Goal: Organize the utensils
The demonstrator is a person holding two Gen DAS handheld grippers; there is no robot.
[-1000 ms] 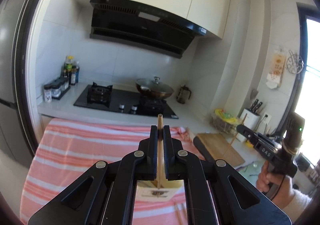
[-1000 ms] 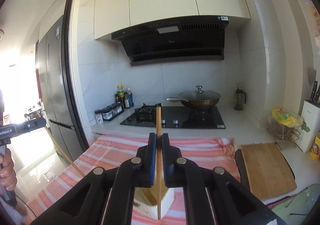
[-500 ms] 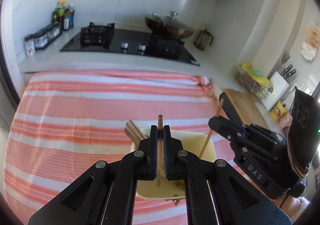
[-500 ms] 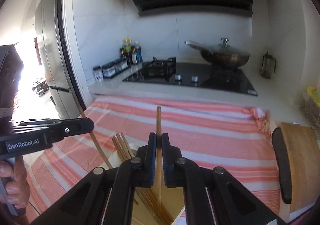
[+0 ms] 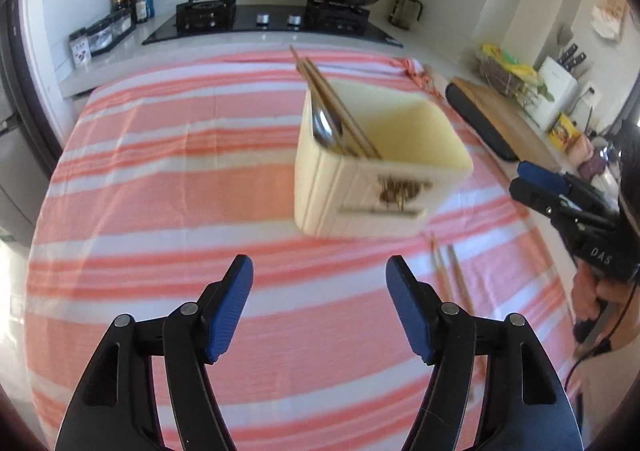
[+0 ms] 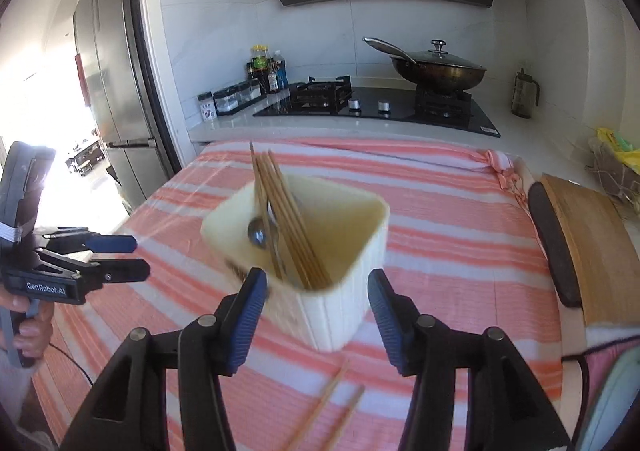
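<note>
A cream square utensil holder stands on the striped cloth. Several wooden chopsticks and a metal spoon lean in it. Two loose chopsticks lie on the cloth near the holder. My left gripper hovers in front of the holder, its jaws opening with nothing between them. My right gripper, also opening, is low in front of the holder's near corner, and its pads touch nothing. Each gripper shows in the other's view: the right gripper, the left gripper.
The pink and white striped cloth covers the counter. A wooden cutting board lies at the right. A gas hob with a lidded wok, sauce bottles and a knife block stand behind.
Both grippers held one chopstick each above the holder; they have dropped low, opened and let go. The chopsticks are no longer between the pads.
</note>
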